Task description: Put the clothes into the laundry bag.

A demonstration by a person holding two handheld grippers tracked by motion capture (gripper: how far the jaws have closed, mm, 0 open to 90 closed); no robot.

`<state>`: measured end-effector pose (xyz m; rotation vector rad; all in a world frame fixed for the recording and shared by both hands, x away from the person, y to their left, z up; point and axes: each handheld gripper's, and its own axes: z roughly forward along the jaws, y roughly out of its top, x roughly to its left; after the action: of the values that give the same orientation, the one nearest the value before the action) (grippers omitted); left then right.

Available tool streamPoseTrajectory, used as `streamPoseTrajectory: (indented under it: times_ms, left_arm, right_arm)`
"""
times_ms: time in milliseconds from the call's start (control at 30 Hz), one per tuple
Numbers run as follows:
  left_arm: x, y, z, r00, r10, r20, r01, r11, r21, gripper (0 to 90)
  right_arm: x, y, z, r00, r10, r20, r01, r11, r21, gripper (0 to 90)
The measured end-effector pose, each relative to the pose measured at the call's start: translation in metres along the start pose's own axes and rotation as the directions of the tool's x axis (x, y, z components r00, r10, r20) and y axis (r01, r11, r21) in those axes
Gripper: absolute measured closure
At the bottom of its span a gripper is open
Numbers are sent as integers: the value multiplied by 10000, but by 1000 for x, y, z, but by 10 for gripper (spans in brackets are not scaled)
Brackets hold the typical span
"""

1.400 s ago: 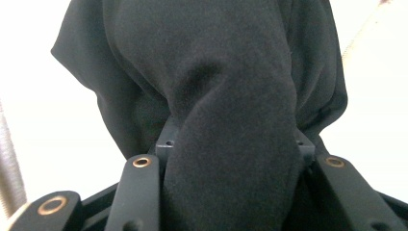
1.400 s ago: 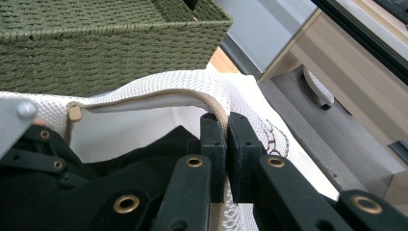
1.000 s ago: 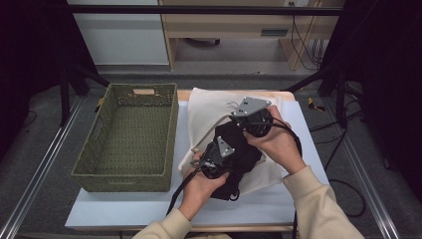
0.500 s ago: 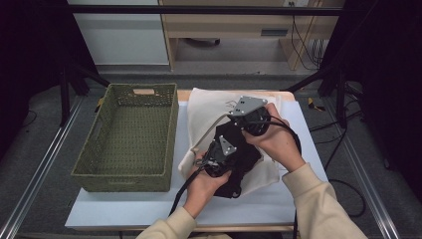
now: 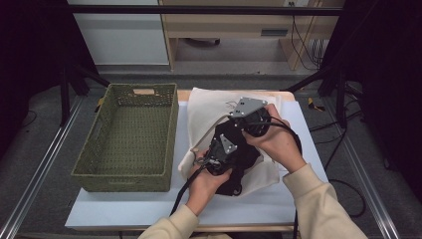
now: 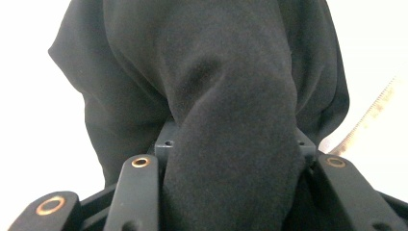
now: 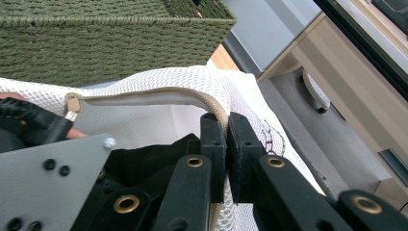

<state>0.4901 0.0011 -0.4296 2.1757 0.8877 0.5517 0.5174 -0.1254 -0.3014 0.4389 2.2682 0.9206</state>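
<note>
We see a person at a white table (image 5: 124, 209) working a black garment (image 6: 211, 96) into a white mesh laundry bag (image 5: 209, 112). In the left gripper view, the left gripper (image 6: 231, 154) has its jaws partly closed on a thick fold of the black garment, which bulges up between them and runs on toward twelve o'clock against the pale bag. In the high view that gripper (image 5: 221, 149) sits at the middle of the table, with the dark cloth (image 5: 239, 172) bunched under and around it. In the right gripper view, the right gripper (image 7: 226, 139) pinches the zippered rim (image 7: 159, 94) of the mesh bag, jaws pressed tight together on the edge; the black garment (image 7: 149, 156) lies just at nine o'clock of those jaws, below the rim. In the high view the right gripper (image 5: 249, 117) stands at about one o'clock from the left one, close beside it. A green woven basket (image 5: 99, 149) rests at nine o'clock of both grippers, apart from the bag.
</note>
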Motion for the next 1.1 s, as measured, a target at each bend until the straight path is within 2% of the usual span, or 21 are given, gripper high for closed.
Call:
streamPoseTrajectory:
  times_ms: [167,233,300,867,1100]
  left_arm:
    - [3,1,5,9998,-144,-161,142,9999,-89,546]
    - [4,2,8,9997,-44,-245,44,10000,-19,546]
    - [5,2,12,9995,-161,-271,161,9999,9,546]
    - [8,-6,24,9979,98,-646,-93,9999,70,535]
    - [9,-4,29,9963,9,-855,-18,9999,-101,532]
  right_arm:
    - [-1,-1,0,10000,24,-8,-24,10000,26,870]
    - [-2,-2,-1,10000,-2,4,2,10000,27,870]
    - [-2,-3,0,10000,4,16,-4,10000,48,870]
    - [0,-7,4,10000,26,-75,-25,9999,106,869]
    - [1,-6,3,9999,75,-69,-75,10000,63,869]
